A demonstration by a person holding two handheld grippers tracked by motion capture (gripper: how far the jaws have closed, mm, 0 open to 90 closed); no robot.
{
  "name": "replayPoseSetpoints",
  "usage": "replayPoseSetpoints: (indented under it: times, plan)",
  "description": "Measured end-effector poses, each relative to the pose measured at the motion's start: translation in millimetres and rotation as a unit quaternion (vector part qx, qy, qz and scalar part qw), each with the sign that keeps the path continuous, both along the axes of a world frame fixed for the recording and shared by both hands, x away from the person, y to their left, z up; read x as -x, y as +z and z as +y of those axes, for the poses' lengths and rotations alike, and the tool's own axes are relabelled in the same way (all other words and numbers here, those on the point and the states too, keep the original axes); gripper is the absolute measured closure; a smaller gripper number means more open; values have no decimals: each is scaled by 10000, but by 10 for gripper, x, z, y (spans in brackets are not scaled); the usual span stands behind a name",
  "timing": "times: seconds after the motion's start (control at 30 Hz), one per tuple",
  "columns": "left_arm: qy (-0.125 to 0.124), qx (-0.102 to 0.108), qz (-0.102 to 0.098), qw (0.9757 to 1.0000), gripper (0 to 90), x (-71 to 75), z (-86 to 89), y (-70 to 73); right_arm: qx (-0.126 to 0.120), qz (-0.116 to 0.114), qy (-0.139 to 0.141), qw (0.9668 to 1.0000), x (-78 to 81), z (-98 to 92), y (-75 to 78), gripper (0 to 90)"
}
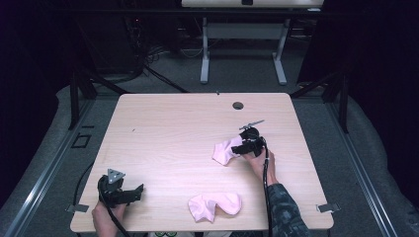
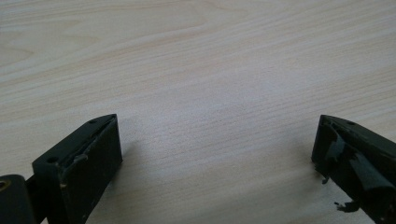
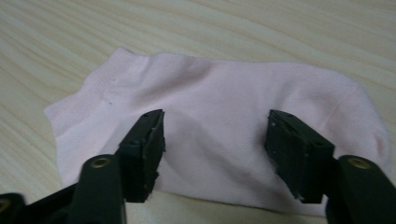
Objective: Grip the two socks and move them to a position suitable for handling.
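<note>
A pale pink ankle sock (image 1: 224, 151) (image 3: 210, 84) lies flat on the wooden table (image 1: 168, 128), right of the middle. My right gripper (image 1: 241, 148) (image 3: 215, 137) is down on its near edge. The jaws stand apart with sock fabric between them, and the pads do not pinch it. A second pink sock (image 1: 215, 205) lies crumpled near the front edge. At the front left corner my left gripper (image 1: 136, 192) (image 2: 215, 140) rests low over bare wood, jaws wide open with nothing between them.
A round cable hole (image 1: 238, 105) sits near the table's far edge. Beyond the table stands another desk on white legs (image 1: 204, 59), with cables on the grey floor. Dark frame posts (image 1: 74, 94) flank the table on both sides.
</note>
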State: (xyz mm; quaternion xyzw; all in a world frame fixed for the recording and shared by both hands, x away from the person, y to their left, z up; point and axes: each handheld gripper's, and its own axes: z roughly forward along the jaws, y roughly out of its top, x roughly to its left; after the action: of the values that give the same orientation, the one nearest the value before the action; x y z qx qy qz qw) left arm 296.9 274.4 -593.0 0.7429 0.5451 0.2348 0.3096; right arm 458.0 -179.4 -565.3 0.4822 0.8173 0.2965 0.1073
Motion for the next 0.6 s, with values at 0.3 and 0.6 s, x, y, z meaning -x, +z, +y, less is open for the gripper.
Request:
replayPoseSetpoints:
  times: [0.3,0.6]
  plan:
    - [-4,-13,-3,10000,14,3,-4,2,333,-318,25,9989,107,55,-13,862]
    - [-16,-29,-3,10000,14,4,-3,3,-882,-194,-67,9959,328,144,241,870]
